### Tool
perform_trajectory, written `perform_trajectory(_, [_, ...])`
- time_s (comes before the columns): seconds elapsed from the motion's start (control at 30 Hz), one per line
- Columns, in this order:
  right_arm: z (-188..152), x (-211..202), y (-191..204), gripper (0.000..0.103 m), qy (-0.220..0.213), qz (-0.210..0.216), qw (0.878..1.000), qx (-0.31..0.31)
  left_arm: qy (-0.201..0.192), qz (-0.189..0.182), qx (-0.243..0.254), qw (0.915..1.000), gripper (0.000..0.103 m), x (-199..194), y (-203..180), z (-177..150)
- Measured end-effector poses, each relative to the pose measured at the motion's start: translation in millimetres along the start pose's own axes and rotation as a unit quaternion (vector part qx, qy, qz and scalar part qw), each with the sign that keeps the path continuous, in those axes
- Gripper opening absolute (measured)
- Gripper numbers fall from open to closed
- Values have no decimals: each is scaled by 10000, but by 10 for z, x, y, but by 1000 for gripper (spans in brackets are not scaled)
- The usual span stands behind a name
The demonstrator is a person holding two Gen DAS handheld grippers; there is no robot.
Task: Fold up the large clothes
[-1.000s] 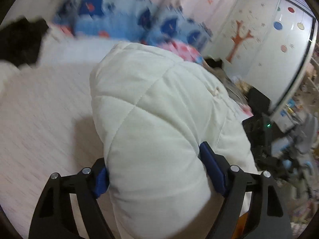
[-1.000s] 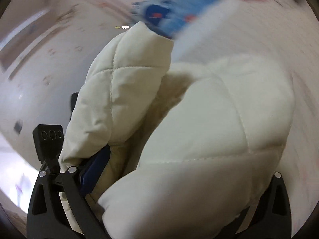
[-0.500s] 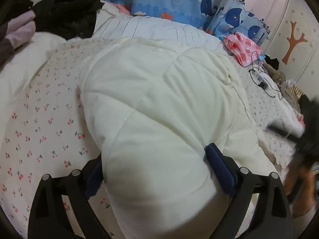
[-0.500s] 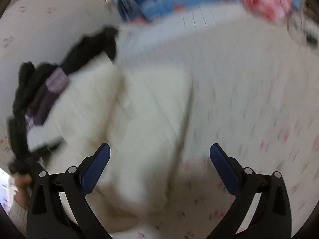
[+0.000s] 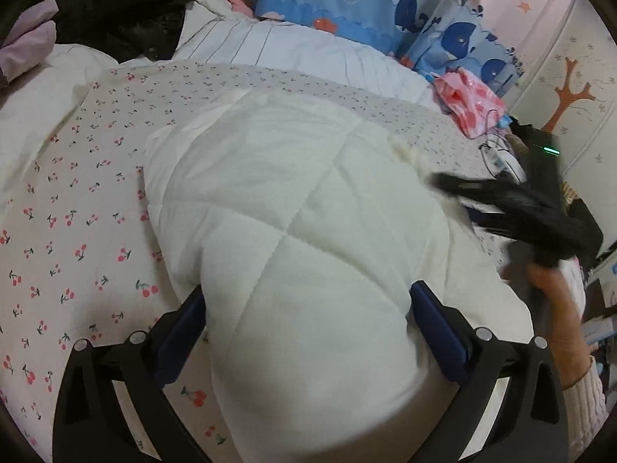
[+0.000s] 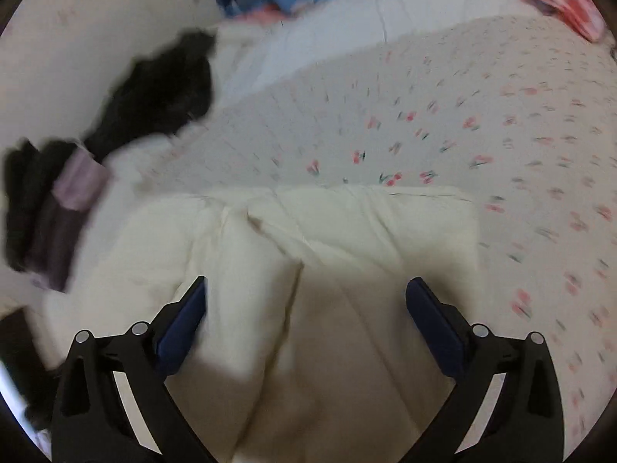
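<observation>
Folding was at the set-down step, as far as you could judge: the cream quilted coat (image 5: 308,208) lay bundled on the cherry-print bed sheet (image 5: 69,200), its bulk stretching ahead of your left claw (image 5: 308,320) and a thick fold still sitting between the blue pads (image 5: 439,332). That claw's jaws had just been opening and stood as wide as they go; whether the pads still pressed the padding you could not tell, since the fold filled the whole gap. Your left hand pointed it steeply down at the bed. Your right claw (image 6: 306,308) hovered tilted down over another part of the coat (image 6: 347,239), jaws wide apart with nothing pinched, fabric merely lying below and between them. From the left claw's view it showed off to the right, blurred, with your hand (image 5: 555,301) on its handle. Next you would probably need to draw the left claw back clear of the fold, then pick an edge to flatten the bundle. Beyond the coat, dark clothes (image 5: 123,11) lay piled ahead to the left.
</observation>
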State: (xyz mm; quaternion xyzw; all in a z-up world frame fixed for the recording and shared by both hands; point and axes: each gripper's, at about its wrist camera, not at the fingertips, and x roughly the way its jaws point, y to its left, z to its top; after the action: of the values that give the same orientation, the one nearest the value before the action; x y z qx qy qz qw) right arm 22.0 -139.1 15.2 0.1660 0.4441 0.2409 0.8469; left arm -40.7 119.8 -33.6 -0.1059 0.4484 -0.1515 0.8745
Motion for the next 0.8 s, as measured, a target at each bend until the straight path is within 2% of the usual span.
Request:
perform_trajectory(0.07, [-295,-331,-35,97,-121,24,9999,52,6,-50,-109,9999,97,-59,54,-33])
perform_trajectory(0.13, [-575,-443,-167,97,-43,121,9992,371,-93,-119,-330,9993,97,-195,126,-49])
perform_trajectory(0.2, [-834,-383,-393,97,151,328,9952,908,-195,-152,-451,9987,97,-272,171,-66])
perform_trajectory(0.23, [-961,-246,-471,97,409,415,9920,1121,-156,-146,-498,9985,97,-247,192,-67])
perform_trajectory(0.27, [-1032,-127,-480,97,452,406,9915,1153,-70,-146,-527,9985,97,-187,196,-60])
perform_trajectory(0.3, [-1048,-85,-435,97,313,317,9930,1097,31,-187,-548,9983,97,-81,182,-36])
perform_trajectory(0.33, [-1118,-93,-366,97,349,545,9900,1253,52,-203,-510,9985,97,-23,152,0])
perform_trajectory(0.37, [-1151,-59,-263,97,473,1013,9841,1382,38,-67,-394,9992,97,19,92,55])
perform_trajectory(0.4, [-1199,-61,-177,97,572,1035,9841,1325,10,5,-279,9996,97,27,57,81])
perform_trajectory(0.47, [-1209,-111,-65,97,683,763,9896,1009,-168,245,75,9995,97,-16,5,112])
perform_trajectory(0.5, [-1197,-193,-133,97,610,564,9910,1053,-176,226,99,9995,97,-22,0,108])
perform_trajectory(0.6, [-1102,-632,-267,97,-98,-499,9933,1042,-160,247,176,9994,97,-37,-24,85])
perform_trajectory(0.63, [-1059,-743,-228,97,-292,-645,9929,955,-178,280,216,9992,97,-57,-38,81])
perform_trajectory(0.7, [-831,-829,94,97,-518,-694,9956,352,-220,348,237,9989,97,-103,-58,100])
perform_trajectory(0.8, [-536,-556,615,97,-299,-741,9949,-616,-361,412,187,9983,97,-157,-89,137])
